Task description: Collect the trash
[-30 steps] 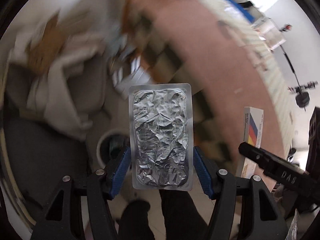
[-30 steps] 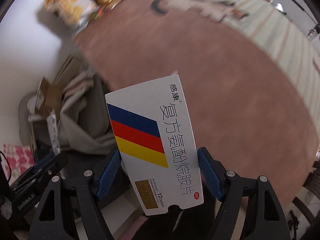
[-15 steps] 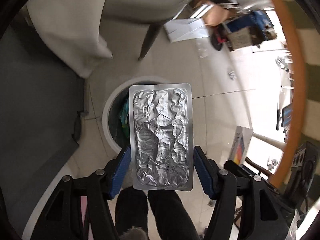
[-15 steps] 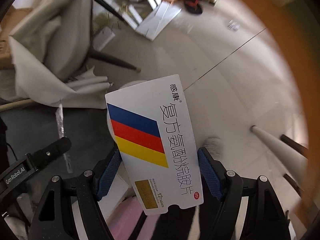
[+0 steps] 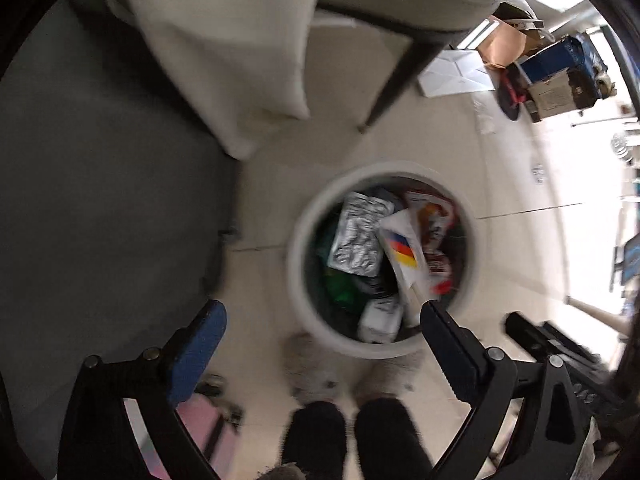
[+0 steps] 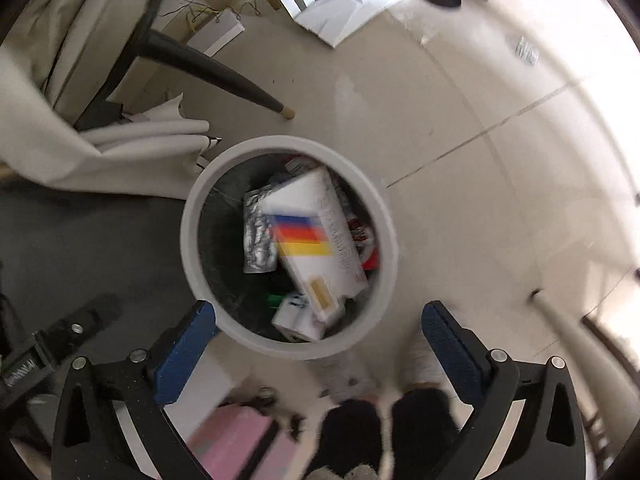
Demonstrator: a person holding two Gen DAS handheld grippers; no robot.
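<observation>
A round white waste bin (image 5: 298, 276) (image 6: 188, 240) stands on the floor below both grippers, with several pieces of trash in it. The silver foil blister pack (image 5: 358, 236) (image 6: 258, 236) and the white medicine box with blue, red and yellow stripes (image 5: 404, 252) (image 6: 316, 240) are inside the bin's mouth, blurred. My left gripper (image 5: 322, 328) points straight down; its jaws are opening wide with nothing between them. My right gripper (image 6: 320, 328) hangs over the bin; its jaws are opening too, and they hold nothing.
A chair with a dark leg (image 6: 216, 68) and a draped beige cloth (image 5: 224, 48) stands beside the bin. A dark mat (image 5: 100, 208) lies left. The person's dark trouser legs (image 5: 348, 436) and slippers are close to the bin. White sheets and boxes (image 6: 352, 4) litter the far floor.
Both grippers came down from table height to above the bin. Both jaws opened; the blister pack and the medicine box left them and are in the bin.
</observation>
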